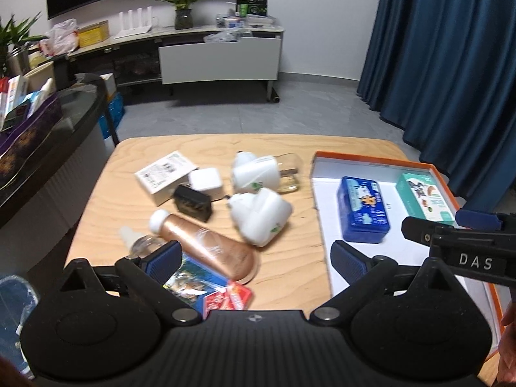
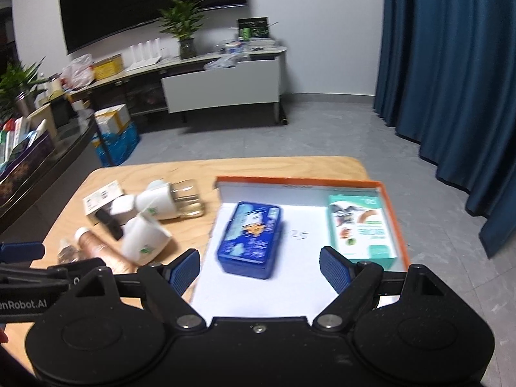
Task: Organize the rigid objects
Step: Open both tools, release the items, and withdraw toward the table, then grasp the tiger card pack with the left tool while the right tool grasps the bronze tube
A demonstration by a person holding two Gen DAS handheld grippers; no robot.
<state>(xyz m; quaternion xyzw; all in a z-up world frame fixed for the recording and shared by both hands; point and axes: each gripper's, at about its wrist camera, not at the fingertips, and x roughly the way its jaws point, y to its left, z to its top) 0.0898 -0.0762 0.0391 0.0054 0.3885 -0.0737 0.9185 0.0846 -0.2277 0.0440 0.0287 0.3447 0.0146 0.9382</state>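
An orange-rimmed white tray [image 1: 371, 158] [image 2: 300, 181] sits on the right of the wooden table. In it lie a blue tin [image 1: 362, 213] [image 2: 251, 240] and a teal box [image 1: 424, 198] [image 2: 359, 225]. Left of the tray lies a loose pile: a copper bottle [image 1: 206, 245], two white plug-in units [image 1: 261, 221] [image 1: 256, 174], a black adapter [image 1: 193, 203], a white cube [image 1: 205, 182], a white box [image 1: 163, 175] and a blue packet [image 1: 193, 279]. My left gripper [image 1: 254, 262] is open above the pile's near edge. My right gripper [image 2: 259, 269] is open over the tray, just short of the blue tin.
A dark glass-topped side table [image 1: 64, 109] with boxes stands to the left. A TV cabinet [image 1: 193, 51] with plants runs along the far wall. Blue curtains [image 1: 451, 64] hang on the right. Grey floor lies beyond the table.
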